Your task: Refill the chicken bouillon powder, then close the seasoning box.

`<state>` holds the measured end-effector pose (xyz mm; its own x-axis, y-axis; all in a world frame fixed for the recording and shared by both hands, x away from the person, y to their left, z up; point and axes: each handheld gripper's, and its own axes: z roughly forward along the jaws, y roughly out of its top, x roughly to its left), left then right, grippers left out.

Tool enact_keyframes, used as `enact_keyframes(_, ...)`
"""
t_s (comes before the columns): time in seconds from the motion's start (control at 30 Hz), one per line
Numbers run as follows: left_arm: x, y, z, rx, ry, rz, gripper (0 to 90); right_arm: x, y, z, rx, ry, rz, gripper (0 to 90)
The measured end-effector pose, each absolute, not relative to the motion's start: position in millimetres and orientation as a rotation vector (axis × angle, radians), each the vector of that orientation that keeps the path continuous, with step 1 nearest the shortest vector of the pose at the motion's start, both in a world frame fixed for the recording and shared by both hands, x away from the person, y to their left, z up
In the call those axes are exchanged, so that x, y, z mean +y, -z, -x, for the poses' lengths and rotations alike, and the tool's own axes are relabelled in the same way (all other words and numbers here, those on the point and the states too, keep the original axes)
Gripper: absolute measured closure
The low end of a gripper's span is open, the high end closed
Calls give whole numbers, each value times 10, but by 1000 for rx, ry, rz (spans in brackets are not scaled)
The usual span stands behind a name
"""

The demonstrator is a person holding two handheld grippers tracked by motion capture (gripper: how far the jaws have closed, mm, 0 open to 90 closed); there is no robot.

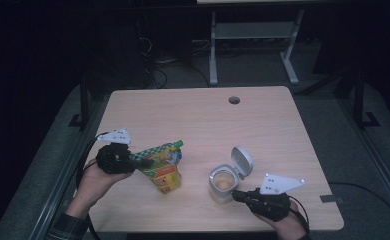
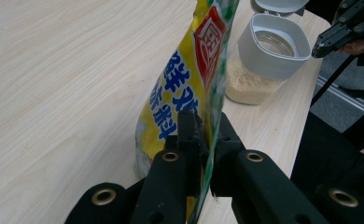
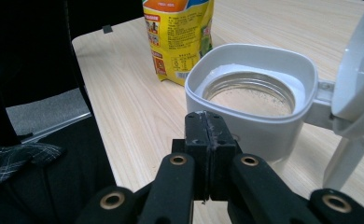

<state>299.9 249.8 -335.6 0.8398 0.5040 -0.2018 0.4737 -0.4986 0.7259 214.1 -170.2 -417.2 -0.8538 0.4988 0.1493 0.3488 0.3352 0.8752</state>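
A yellow seasoning bag (image 1: 164, 169) with blue print stands on the table left of centre. My left gripper (image 1: 144, 162) is shut on its green-checked top edge; in the left gripper view the jaws (image 2: 207, 140) pinch the bag (image 2: 185, 88) flat between them. To the right stands a glass jar (image 1: 222, 184) with a white collar, holding pale powder, its flip lid (image 1: 242, 161) hinged open. My right gripper (image 1: 238, 195) is shut with nothing in it. Its tips (image 3: 207, 126) sit right at the jar's collar (image 3: 264, 121); whether they touch it I cannot tell.
The light wooden table (image 1: 263, 125) has a cable hole (image 1: 234, 100) near its far edge. A white desk frame (image 1: 253, 35) stands on the dark floor beyond. The person's hands come in from the near edge on both sides.
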Motion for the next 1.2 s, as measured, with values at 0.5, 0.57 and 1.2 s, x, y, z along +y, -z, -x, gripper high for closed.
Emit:
enact_keyframes(0.5,2706,3512,-2917,748,-61,-2136,588,-1755,4167,-2157,2426,-1530,-798,884)
enact_keyframes(0.57,2729,3553,-2899,748,-61,-2135,563,-1773,4171,-2159,2418,-1534,-799,878)
enact_keyframes(1.2,2842,4081,-2643,757,-163,-2142,336,-2149,4205,-2174,2318,-1458,-925,707)
